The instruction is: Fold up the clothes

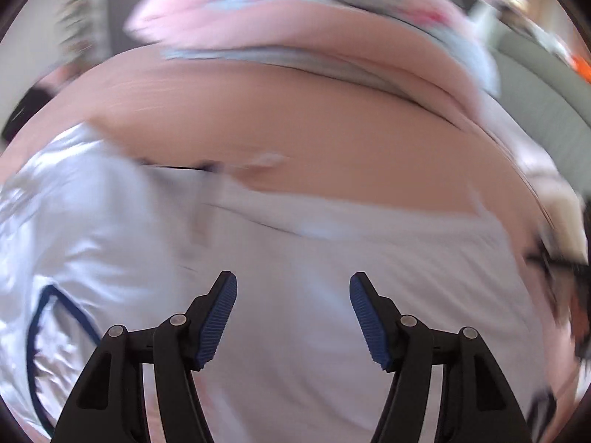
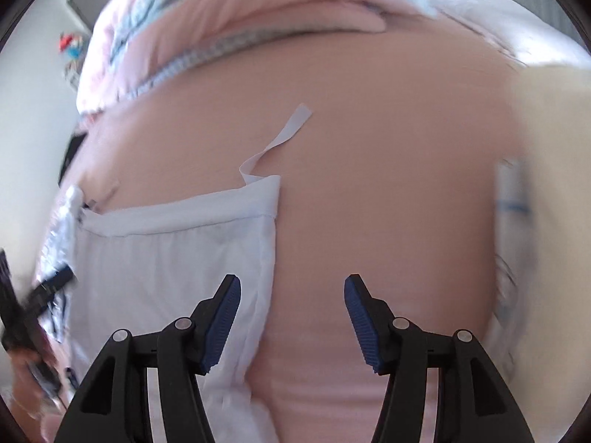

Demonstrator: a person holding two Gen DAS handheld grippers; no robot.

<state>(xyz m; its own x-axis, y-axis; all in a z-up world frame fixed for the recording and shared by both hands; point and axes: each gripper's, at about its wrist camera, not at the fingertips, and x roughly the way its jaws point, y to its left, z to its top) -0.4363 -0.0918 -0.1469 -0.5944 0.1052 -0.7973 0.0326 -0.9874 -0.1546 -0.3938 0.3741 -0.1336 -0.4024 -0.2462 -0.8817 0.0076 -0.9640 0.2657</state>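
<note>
The left hand-held gripper (image 1: 293, 317) is held spread open over a white garment (image 1: 295, 258), nothing caught between the pads. Same for the right hand-held gripper (image 2: 293, 319): released, poised right at the garment's side edge (image 2: 271, 258), half over the pink bed sheet (image 2: 369, 184). The garment is laid flat on the bed, its strap (image 2: 284, 133) trailing off the top corner. No fold can be made out yet, so most of the job looks left. The left view is badly smeared; the shiny blue-trimmed fabric (image 1: 55, 277) can't be identified, and the garment's lower part is cut off.
</note>
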